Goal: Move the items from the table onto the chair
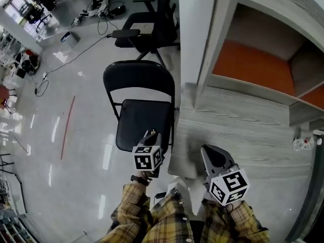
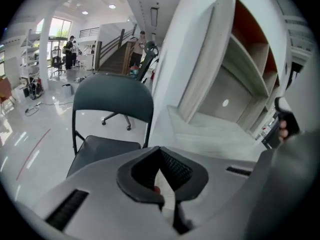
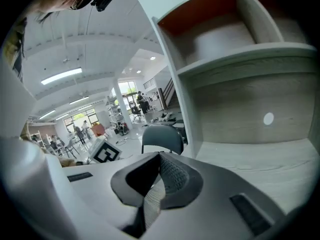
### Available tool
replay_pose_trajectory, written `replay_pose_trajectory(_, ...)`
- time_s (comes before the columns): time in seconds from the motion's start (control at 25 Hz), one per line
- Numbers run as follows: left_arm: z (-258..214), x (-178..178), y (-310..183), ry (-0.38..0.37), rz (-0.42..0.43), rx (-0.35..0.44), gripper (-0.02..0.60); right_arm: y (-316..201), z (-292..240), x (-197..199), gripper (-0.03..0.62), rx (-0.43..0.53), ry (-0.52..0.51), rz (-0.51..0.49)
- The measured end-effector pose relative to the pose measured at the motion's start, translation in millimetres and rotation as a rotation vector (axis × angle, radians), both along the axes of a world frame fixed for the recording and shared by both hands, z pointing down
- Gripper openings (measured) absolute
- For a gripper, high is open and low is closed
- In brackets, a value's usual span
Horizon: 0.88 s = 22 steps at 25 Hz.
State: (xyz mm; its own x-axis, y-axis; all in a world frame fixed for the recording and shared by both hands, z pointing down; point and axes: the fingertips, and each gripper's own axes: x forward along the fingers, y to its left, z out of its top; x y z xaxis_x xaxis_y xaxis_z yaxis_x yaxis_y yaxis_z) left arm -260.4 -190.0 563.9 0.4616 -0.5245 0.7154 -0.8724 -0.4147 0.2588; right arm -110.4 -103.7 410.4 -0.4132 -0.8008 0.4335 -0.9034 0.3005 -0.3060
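A black folding chair [image 1: 142, 119] stands on the floor left of the grey wood table [image 1: 243, 130]; its seat is bare. My left gripper [image 1: 150, 134] hangs over the seat's front edge, jaws shut with nothing between them, and the left gripper view [image 2: 160, 153] looks down at the chair [image 2: 107, 149]. My right gripper [image 1: 206, 149] is shut and empty above the table's near edge. In the right gripper view [image 3: 160, 157] it points toward the shelf wall. A small clear bottle [image 1: 304, 144] lies at the table's far right edge.
A shelf unit [image 1: 263, 59] with orange back panels rises from the table's far side, with a white pillar [image 1: 195, 34] at its left. A black office chair [image 1: 149, 29] stands behind the folding chair. Cables and gear lie on the glossy floor [image 1: 61, 59].
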Motion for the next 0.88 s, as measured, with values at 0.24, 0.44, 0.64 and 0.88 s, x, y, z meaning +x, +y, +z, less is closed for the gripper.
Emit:
replay_pose_trajectory(0.24, -121, 116, 54, 0.095, 0.129, 0.109, 0.003, 63, -39, 93, 0.017, 0.026, 0.025, 0.096)
replay_pose_trajectory(0.44, -185, 248, 109, 0.201, 0.283, 0.175, 0.003, 116, -56, 199, 0.017, 0.048, 0.060, 0.192)
replay_pose_trajectory(0.64, -220, 364, 168, 0.260, 0.434, 0.213, 0.003, 165, -60, 313, 0.017, 0.058, 0.089, 0.346)
replay_pose_trajectory(0.88, -213, 464, 237, 0.267, 0.556, 0.171, 0.003, 229, -49, 432, 0.017, 0.012, 0.167, 0.477)
